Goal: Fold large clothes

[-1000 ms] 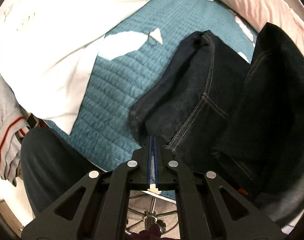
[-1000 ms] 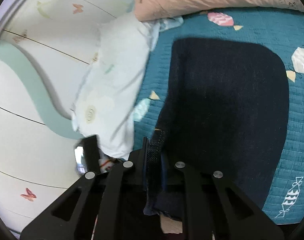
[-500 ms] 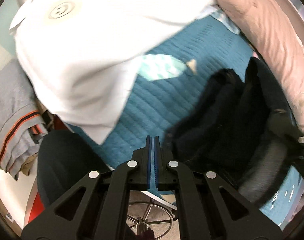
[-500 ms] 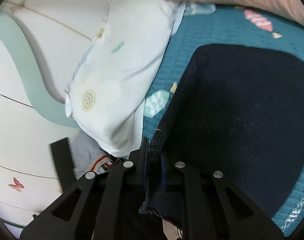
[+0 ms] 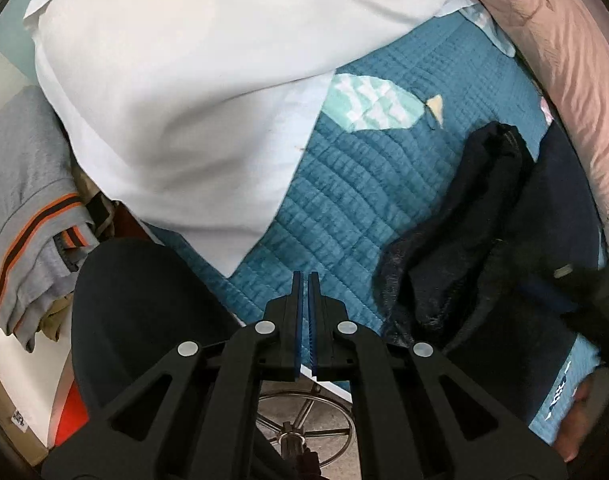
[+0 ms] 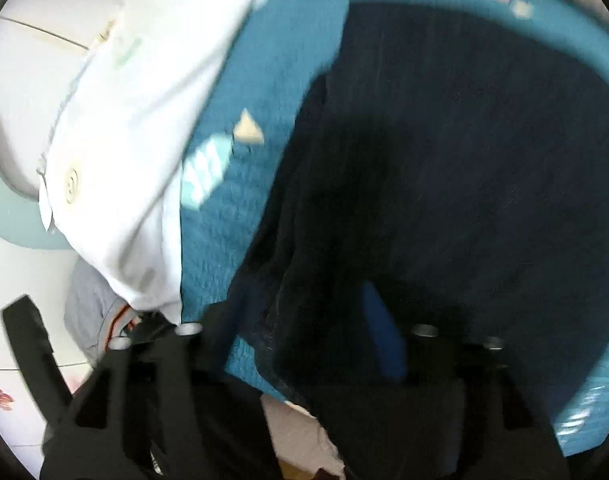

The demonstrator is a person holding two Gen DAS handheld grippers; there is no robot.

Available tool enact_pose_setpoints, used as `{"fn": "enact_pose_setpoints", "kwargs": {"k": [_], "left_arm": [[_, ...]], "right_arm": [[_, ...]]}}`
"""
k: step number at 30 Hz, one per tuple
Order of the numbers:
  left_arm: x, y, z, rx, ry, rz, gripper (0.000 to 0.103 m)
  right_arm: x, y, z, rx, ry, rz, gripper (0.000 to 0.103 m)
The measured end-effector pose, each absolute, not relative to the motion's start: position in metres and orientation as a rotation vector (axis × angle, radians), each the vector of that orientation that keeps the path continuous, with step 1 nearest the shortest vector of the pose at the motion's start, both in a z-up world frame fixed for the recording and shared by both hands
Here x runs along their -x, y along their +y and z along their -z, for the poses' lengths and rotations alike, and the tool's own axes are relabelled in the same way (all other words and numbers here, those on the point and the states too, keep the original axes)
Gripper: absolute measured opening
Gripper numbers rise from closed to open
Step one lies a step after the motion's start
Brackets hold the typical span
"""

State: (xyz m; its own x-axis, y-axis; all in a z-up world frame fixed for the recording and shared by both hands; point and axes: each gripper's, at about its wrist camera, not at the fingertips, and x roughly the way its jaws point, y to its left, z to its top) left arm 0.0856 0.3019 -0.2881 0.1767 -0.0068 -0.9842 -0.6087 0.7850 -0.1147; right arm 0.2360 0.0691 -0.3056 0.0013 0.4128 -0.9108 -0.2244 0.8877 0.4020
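Dark blue jeans [image 5: 484,240] lie bunched on a teal quilted bedspread [image 5: 364,184], at the right of the left wrist view. My left gripper [image 5: 306,280] is shut and empty, hovering over the bed's edge to the left of the jeans. In the blurred right wrist view the jeans [image 6: 464,160] fill the middle and right. My right gripper [image 6: 304,320] is open, its fingers spread wide around the near edge of the jeans, with a blue pad [image 6: 380,332] showing. The right gripper also shows in the left wrist view [image 5: 564,284], over the jeans.
A white pillow [image 5: 192,92] lies to the left on the bed, a pink cushion [image 5: 564,80] at the far right. Grey clothing with orange stripes [image 5: 28,208] is piled at the left. A dark chair back [image 5: 136,304] and its wheeled base [image 5: 300,432] stand below the bed edge.
My left gripper let go of the jeans and swung left off them. My right gripper opened wide, releasing the jeans edge it held.
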Motion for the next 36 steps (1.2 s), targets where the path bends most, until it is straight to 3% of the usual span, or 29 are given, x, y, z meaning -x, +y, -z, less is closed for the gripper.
{"fn": "enact_pose_setpoints", "kwargs": {"k": [2,5,8,13,16,17,18,19,21,23,36], "left_arm": [[-0.087,0.301,0.288,0.558,1.336,-0.449,0.003],[-0.09,0.298,0.289,0.552,1.341,-0.434,0.003],[-0.092,0.297,0.293,0.561,1.348,-0.421,0.009],[-0.088,0.297,0.303,0.582,1.367,-0.403,0.009],[-0.086,0.303,0.308,0.6,1.378,-0.404,0.009],[-0.086,0.305,0.309,0.606,1.377,-0.405,0.009],[-0.085,0.308,0.309,0.611,1.374,-0.408,0.009],[-0.084,0.311,0.309,0.615,1.369,-0.412,0.009],[-0.087,0.315,0.311,0.623,1.363,-0.419,0.009],[-0.084,0.319,0.309,0.63,1.352,-0.42,0.009],[-0.121,0.299,0.299,0.644,1.287,-0.16,0.01]], "right_arm": [[-0.246,0.069,0.285,-0.148,1.461,-0.491,0.069],[-0.277,0.075,0.263,-0.008,1.414,-0.279,0.084],[-0.312,0.092,0.274,0.139,1.441,-0.026,0.085],[-0.355,0.133,0.317,0.541,1.425,0.256,0.085],[-0.363,0.136,0.345,0.601,1.497,0.296,0.084],[-0.364,0.133,0.343,0.577,1.498,0.287,0.079],[-0.363,0.124,0.339,0.494,1.51,0.257,0.063],[-0.359,0.113,0.333,0.406,1.526,0.222,0.056],[-0.355,0.09,0.315,0.304,1.521,0.167,0.023],[-0.35,0.068,0.296,0.188,1.514,0.069,0.009],[-0.324,0.031,0.213,-0.124,1.387,-0.24,0.003]]}}
